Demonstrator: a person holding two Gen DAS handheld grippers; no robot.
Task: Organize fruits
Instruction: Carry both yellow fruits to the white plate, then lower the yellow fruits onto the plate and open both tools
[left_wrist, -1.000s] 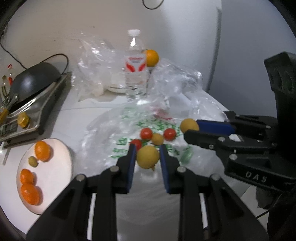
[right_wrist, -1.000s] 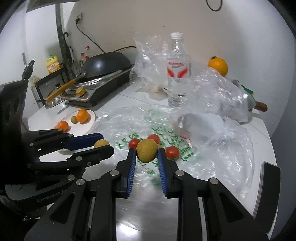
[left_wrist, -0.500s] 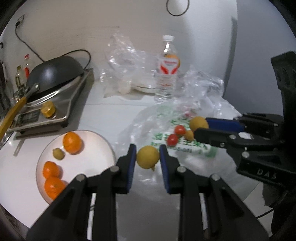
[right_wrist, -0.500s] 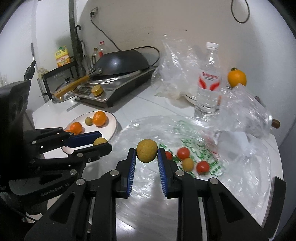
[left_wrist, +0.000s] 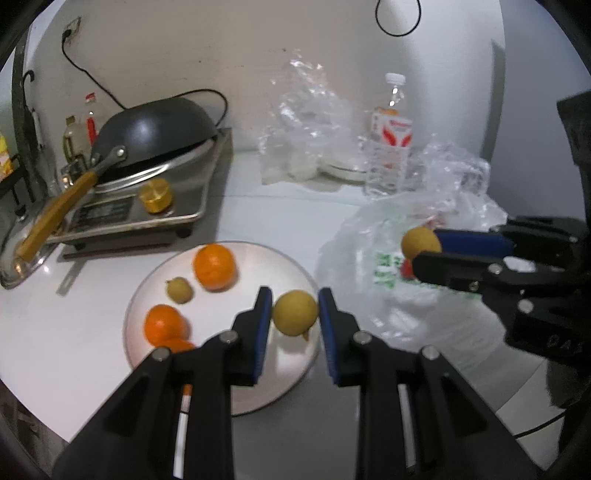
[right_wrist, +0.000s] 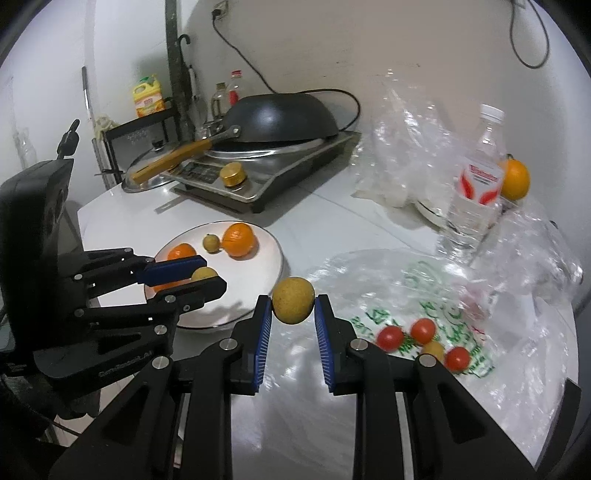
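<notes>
In the left wrist view, the left tongs (left_wrist: 295, 314) were clamped on a yellow fruit (left_wrist: 295, 312), held over the near-right rim of the white plate (left_wrist: 221, 391), likely so it could join the oranges (left_wrist: 215, 266) left of the tongs. The right tongs (left_wrist: 424, 247) reached in from the right.

In the right wrist view, the right tongs (right_wrist: 293, 306) were clamped on a brownish fruit (right_wrist: 293, 301), beside the plate's (right_wrist: 266, 266) edge on the tabletop (right_wrist: 317, 221). Tomatoes (right_wrist: 423, 330) lay on the plastic bag (right_wrist: 524, 332) to the right, seemingly awaiting sorting.
</notes>
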